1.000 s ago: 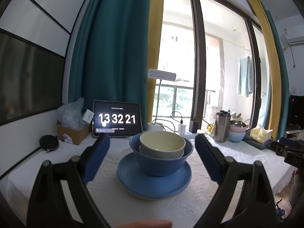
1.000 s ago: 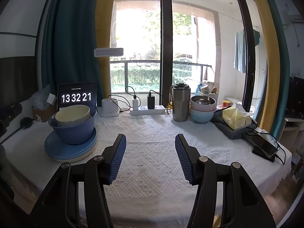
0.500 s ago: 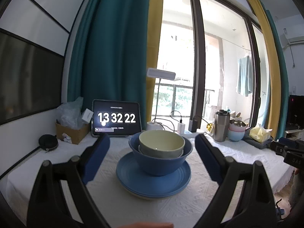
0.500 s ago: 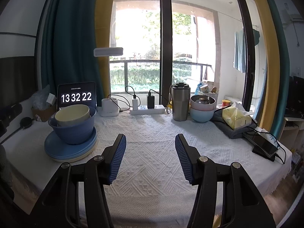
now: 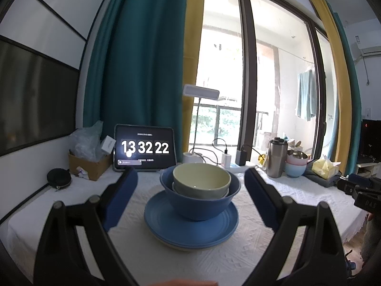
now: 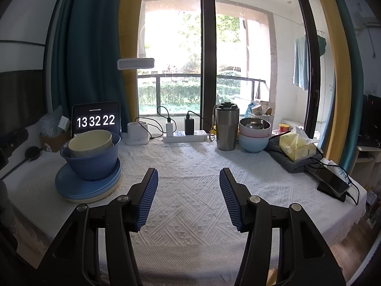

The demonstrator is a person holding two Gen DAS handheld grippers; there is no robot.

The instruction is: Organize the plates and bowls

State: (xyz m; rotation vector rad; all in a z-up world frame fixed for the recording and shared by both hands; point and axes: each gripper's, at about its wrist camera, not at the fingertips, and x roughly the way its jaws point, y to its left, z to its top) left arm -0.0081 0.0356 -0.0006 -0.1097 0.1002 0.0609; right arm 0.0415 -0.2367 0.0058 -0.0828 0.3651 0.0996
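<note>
A pale green bowl sits nested in a blue bowl, which stands on a stack of blue plates on the white tablecloth. My left gripper is open and empty, its fingers either side of the stack and just short of it. The stack also shows at the left of the right wrist view: green bowl, blue bowl, plates. My right gripper is open and empty over the middle of the table, well right of the stack.
At the back stand a tablet clock, a white lamp base, a power strip, a steel tumbler and a pink and light-blue bowl pair. A tissue pack and phone lie right.
The clock ticked from 13 32 21 to 13 32 22. The left gripper shifted very slightly; the stack and the right gripper have not moved.
</note>
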